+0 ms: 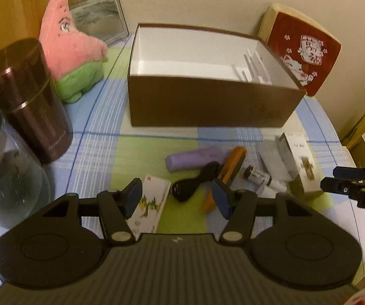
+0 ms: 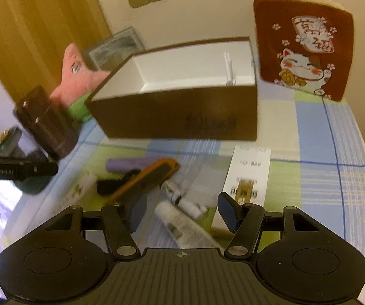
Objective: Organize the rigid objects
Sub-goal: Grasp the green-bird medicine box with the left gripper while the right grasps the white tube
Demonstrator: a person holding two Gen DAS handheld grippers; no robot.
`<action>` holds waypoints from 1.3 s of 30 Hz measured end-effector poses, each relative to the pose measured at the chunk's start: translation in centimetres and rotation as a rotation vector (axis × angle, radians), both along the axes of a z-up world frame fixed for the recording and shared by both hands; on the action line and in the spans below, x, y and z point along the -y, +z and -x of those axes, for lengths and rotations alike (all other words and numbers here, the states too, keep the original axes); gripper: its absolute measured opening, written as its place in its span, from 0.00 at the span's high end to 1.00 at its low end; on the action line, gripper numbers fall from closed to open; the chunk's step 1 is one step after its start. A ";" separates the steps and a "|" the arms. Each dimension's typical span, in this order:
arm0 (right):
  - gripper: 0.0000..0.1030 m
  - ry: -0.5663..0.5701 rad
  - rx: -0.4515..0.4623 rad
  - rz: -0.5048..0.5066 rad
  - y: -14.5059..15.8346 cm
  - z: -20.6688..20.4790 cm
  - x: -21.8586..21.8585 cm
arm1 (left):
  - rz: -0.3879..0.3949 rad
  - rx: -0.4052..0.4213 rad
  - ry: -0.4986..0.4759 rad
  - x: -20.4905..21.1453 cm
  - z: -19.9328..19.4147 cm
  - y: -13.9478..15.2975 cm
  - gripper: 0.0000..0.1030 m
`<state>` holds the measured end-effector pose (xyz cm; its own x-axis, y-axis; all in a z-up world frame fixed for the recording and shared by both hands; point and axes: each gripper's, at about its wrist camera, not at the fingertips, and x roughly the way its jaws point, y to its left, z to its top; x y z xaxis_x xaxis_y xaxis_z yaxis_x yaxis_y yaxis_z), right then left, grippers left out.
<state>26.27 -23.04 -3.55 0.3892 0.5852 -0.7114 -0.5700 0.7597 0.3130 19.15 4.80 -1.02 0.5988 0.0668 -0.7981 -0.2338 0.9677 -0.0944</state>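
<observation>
An open brown box with a white inside stands at the back of the table; it also shows in the right wrist view. In front of it lie a purple tube, an orange-edged brush, a black coiled cable, a card deck, a small vial and a white carton. My left gripper is open and empty above the deck and cable. My right gripper is open and empty over the vial and a silver tube, beside the brush and carton.
A dark metal canister, a glass jar, a pink plush and a picture frame stand at the left. A red lucky-cat cushion leans on the wall at the right. The checked tablecloth ends at the right edge.
</observation>
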 end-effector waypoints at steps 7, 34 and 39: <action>0.42 0.071 0.002 0.044 -2.3 1.1 -1.2 | -0.003 -0.040 -0.008 0.7 1.1 -2.1 0.45; 0.42 0.264 0.135 0.274 -8.3 1.0 -5.9 | -0.024 -0.082 -0.034 0.3 1.0 -6.0 0.45; 0.48 0.271 0.094 0.269 -8.5 1.1 -6.3 | -0.023 -0.088 -0.037 0.1 0.8 -6.2 0.45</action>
<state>25.17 -16.72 -12.06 0.3173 0.4735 -0.8216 -0.7778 0.6256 0.0601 18.31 4.69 -7.22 0.5291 0.0646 -0.8461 -0.2044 0.9774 -0.0531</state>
